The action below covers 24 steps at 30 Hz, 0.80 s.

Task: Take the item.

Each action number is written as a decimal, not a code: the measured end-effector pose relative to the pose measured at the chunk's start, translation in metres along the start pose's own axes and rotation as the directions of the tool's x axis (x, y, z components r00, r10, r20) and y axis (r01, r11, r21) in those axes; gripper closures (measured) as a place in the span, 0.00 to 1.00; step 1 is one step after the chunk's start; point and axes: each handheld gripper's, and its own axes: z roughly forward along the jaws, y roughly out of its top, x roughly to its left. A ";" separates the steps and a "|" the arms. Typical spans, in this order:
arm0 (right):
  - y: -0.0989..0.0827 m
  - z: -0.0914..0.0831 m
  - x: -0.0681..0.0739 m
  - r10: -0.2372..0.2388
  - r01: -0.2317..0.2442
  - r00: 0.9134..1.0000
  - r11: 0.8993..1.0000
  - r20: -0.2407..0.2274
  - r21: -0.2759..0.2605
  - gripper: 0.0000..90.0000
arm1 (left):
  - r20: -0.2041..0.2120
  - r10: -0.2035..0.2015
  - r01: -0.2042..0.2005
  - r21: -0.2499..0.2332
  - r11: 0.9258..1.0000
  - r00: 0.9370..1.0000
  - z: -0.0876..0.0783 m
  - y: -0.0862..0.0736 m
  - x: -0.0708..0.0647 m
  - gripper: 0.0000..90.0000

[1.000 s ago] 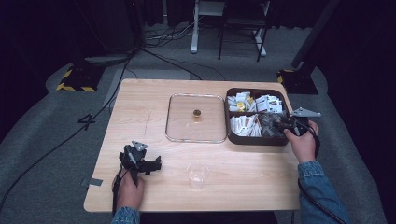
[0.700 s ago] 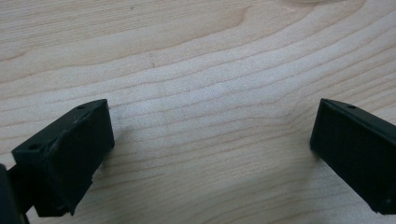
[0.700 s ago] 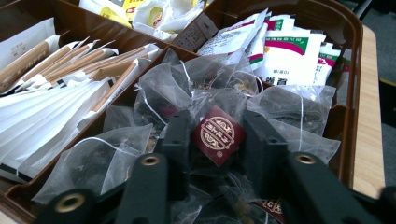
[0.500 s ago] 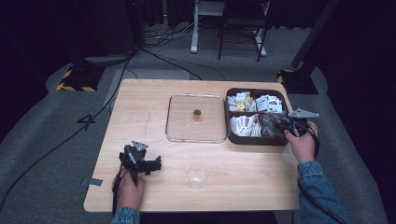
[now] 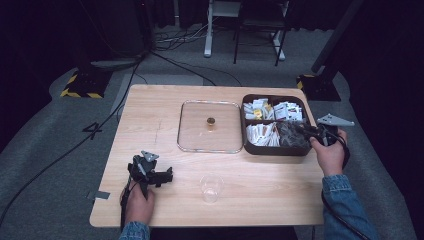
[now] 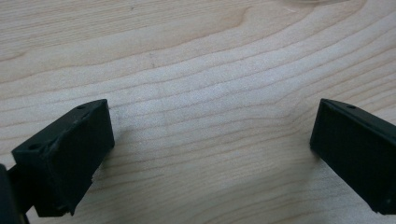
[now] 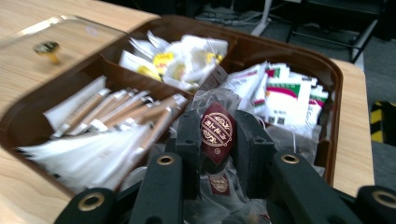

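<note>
the right gripper [image 7: 217, 140] is pinching a maroon-labelled tea bag [image 7: 217, 132] in the brown organiser tray [image 5: 301, 150], at the table's 3 o'clock. the left gripper [image 5: 156, 176] is resting wide open and empty at 8 o'clock. next it probably needs lifting clear toward the plastic cup [image 5: 211, 187].

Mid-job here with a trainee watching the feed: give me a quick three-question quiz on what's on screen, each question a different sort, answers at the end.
1. True or false: the right hand-held gripper is closed on a packet with a dark red label.
2. Multiple choice: where does the clear plastic cup stand? A) inside the brown compartment tray; B) on the table, nearer the person than the clear lid; C) on top of the lid.
3. Fill in: the jaws of the left hand-held gripper stand ____ over bare wood.

Key
1. True
2. B
3. open, with nothing between them
</note>
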 end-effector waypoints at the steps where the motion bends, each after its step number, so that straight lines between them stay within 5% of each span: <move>1: 0.002 -0.002 0.001 -0.006 0.006 1.000 1.000 -0.008 -0.009 0.82 | 0.000 0.000 0.000 0.000 1.000 1.000 0.000 0.000 0.000 0.00; 24: 0.042 -0.051 0.048 -0.057 0.035 0.981 0.992 -0.185 -0.118 0.82 | -0.001 0.001 -0.001 0.000 1.000 1.000 0.000 0.000 0.000 0.00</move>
